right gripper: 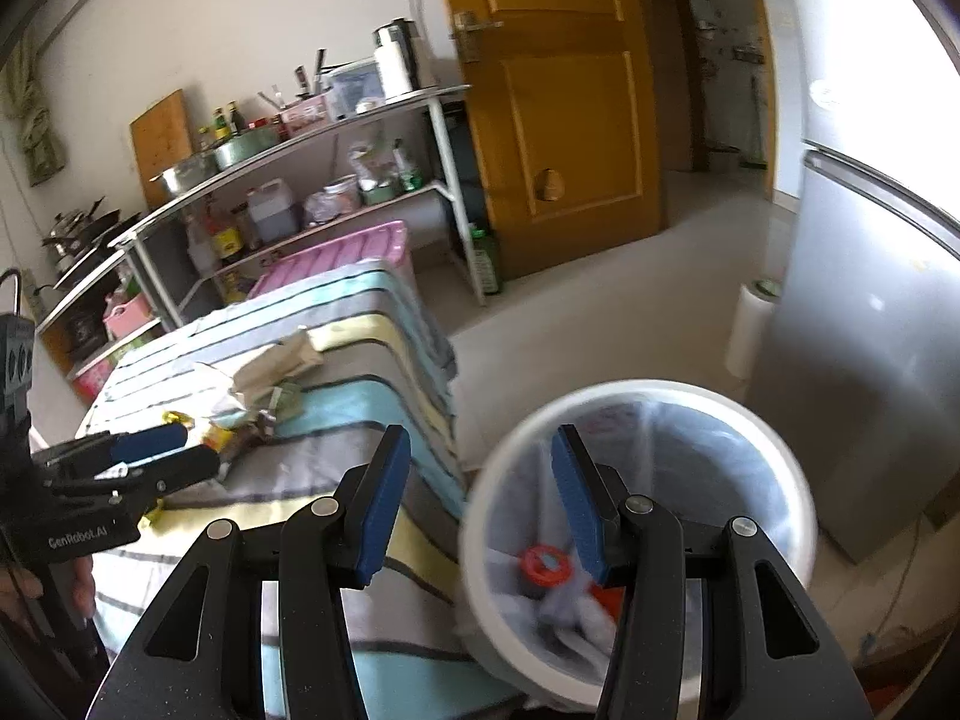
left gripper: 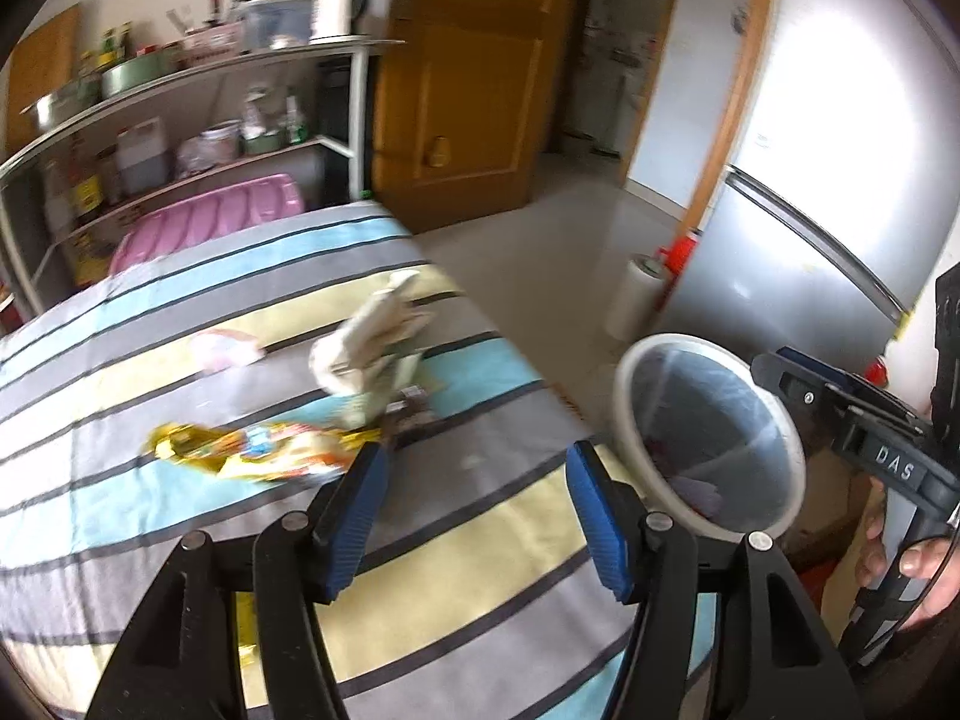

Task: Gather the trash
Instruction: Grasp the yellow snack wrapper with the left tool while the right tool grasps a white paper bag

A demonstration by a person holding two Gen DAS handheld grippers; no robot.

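Note:
A gold and orange snack wrapper lies on the striped tablecloth, just ahead and left of my open left gripper. Crumpled beige paper and a pink wrapper lie farther back. A white bin with a grey liner stands off the table's right edge. In the right wrist view my open, empty right gripper hovers at the bin's left rim; trash with an orange piece lies inside. The left gripper shows there near the wrapper.
A metal shelf rack with pots, bottles and a pink tub stands behind the table. A wooden door is open at the back. A silver fridge and a white roll stand right of the bin.

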